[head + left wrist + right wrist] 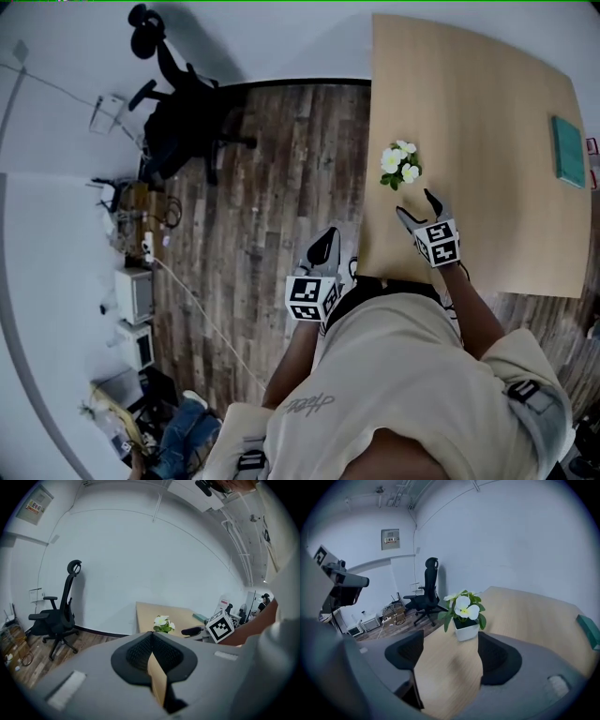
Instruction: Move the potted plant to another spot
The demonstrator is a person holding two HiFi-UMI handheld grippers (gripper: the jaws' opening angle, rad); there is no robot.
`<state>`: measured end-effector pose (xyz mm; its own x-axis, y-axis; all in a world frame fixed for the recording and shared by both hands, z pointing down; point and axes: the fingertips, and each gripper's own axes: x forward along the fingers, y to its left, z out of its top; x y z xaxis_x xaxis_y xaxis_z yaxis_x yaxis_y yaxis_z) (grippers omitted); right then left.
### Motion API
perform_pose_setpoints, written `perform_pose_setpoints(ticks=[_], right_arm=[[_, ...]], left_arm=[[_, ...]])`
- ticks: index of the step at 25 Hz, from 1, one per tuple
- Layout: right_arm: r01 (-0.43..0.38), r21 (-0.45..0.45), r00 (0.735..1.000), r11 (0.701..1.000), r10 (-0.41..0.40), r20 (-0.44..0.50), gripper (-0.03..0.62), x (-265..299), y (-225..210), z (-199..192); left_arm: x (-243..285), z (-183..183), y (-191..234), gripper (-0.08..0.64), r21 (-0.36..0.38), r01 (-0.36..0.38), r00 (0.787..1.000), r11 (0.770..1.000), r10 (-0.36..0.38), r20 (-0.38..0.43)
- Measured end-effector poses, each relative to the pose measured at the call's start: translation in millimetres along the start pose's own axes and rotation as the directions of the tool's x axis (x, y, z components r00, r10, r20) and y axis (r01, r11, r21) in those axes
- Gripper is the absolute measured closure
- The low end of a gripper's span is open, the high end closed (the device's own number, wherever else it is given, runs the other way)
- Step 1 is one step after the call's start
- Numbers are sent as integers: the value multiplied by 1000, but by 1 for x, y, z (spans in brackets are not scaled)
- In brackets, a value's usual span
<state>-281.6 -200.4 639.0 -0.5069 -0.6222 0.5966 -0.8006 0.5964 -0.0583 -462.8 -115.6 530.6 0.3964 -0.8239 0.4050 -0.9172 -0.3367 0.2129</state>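
Plant point(400, 164) stood in its white pot near the table's point(469, 112) left edge. Right gripper point(414, 204) hung just short of it, jaws wide, nothing between them; left gripper point(328, 239), jaws pressed together, hovered off the table.

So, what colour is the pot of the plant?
White. The pot shows best in the right gripper view, under the white flowers.

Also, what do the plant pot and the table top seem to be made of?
Plant pot: white, smooth, no strong shine; probably plastic or ceramic, I cannot tell which. Table top: light wood look with faint grain, matte; perhaps laminate or veneer.
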Motion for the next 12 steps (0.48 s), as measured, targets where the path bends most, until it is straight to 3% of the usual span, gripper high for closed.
perform_pose_setpoints(ticks=[5, 10, 12], right_arm=[[21, -5, 999, 1000, -21, 46, 269, -23, 2, 18], [38, -24, 993, 999, -35, 117, 404, -54, 6, 35], [27, -34, 992, 999, -23, 124, 413, -63, 8, 35]], left_arm=[[7, 17, -3, 542, 45, 61, 998, 997, -62, 23], [15, 15, -4, 543, 62, 86, 996, 994, -87, 23], [18, 12, -5, 543, 61, 89, 996, 994, -90, 19]])
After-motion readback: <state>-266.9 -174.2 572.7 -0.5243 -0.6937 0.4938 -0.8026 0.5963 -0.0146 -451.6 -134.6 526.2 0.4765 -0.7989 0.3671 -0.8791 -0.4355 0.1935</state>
